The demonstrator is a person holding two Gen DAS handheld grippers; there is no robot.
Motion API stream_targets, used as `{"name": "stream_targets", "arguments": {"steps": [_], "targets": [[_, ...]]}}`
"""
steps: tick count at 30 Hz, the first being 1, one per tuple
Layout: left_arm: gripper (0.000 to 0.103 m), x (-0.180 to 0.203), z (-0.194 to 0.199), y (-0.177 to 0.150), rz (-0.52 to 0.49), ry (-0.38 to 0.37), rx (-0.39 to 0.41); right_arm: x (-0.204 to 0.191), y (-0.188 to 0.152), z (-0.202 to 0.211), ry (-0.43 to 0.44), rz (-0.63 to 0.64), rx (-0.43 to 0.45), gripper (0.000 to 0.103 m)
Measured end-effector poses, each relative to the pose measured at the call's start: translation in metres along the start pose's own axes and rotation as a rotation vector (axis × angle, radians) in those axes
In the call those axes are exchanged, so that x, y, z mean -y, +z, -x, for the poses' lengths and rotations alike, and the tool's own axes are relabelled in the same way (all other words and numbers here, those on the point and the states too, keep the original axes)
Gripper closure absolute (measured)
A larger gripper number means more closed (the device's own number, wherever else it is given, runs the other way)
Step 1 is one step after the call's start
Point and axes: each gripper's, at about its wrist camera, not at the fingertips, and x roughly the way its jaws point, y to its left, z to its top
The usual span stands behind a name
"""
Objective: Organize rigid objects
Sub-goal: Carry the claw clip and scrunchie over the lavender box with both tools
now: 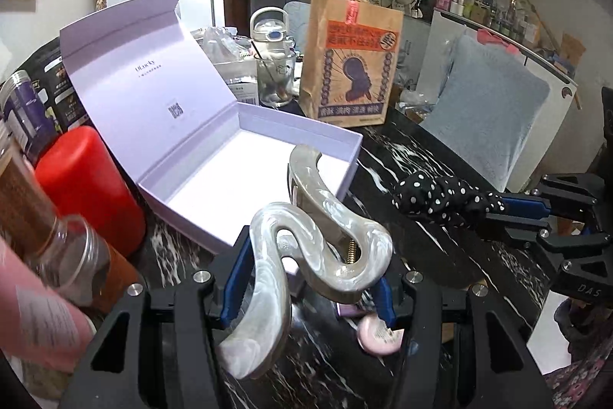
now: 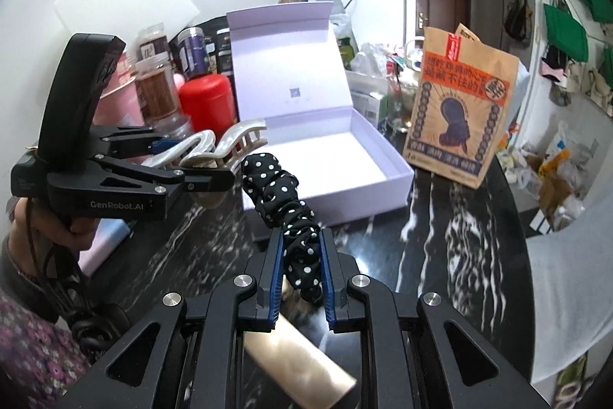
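Left wrist view: the left gripper (image 1: 306, 278) pinches the pearly hair claw (image 1: 306, 236), the open lavender box (image 1: 245, 164) just ahead, ready for loading. Right wrist view: the right gripper (image 2: 302, 256) clamps the polka-dot scrunchie (image 2: 283, 202), box (image 2: 345, 156) just beyond.

Black hand-held gripper (image 2: 214, 160), blue pads (image 2: 276, 256), silver screws; floral sleeve (image 2: 27, 351).

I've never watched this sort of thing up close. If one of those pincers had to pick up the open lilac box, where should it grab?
Probably the low front wall of the lilac box, pinched from above with one finger inside and one outside. That rim is thin, upright and unobstructed, and the tray inside looks empty. The raised lid blocks the back, and jars crowd one side.
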Motion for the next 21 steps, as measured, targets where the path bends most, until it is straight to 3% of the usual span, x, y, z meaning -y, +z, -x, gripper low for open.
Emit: {"name": "stream_targets", "arguments": {"steps": [21], "targets": [[0.049,-0.032,-0.04,0.063,-0.003,0.058,0.034,0.027,0.071,-0.056,0.005,0.087,0.025,0.086]]}}
